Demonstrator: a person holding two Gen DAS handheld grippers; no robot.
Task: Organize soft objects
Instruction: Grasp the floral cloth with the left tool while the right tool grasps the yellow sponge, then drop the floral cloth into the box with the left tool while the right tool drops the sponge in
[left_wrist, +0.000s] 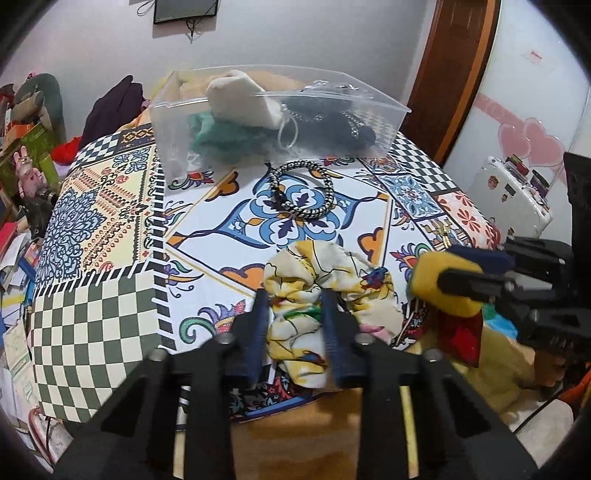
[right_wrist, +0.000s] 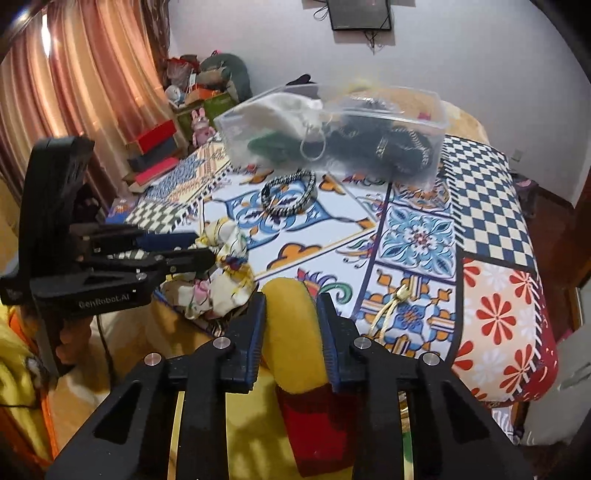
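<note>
My left gripper (left_wrist: 293, 295) is shut on a yellow floral scrunchie (left_wrist: 325, 295) at the near edge of the patterned table; it also shows in the right wrist view (right_wrist: 221, 273), with the left gripper (right_wrist: 199, 251) beside it. My right gripper (right_wrist: 291, 299) is shut on a yellow and red soft toy (right_wrist: 291, 332), seen at right in the left wrist view (left_wrist: 439, 288). A black-and-white braided band (left_wrist: 303, 192) lies mid-table. A clear plastic box (left_wrist: 273, 118) at the back holds a cream pouch, green cloth and dark bands.
The table wears a patterned cloth (left_wrist: 110, 221). Clutter of books and toys (left_wrist: 22, 155) lies at left. A white suitcase (left_wrist: 513, 192) stands at right. Curtains (right_wrist: 74, 92) hang beyond the table. A tassel cord (right_wrist: 395, 302) lies near the front right.
</note>
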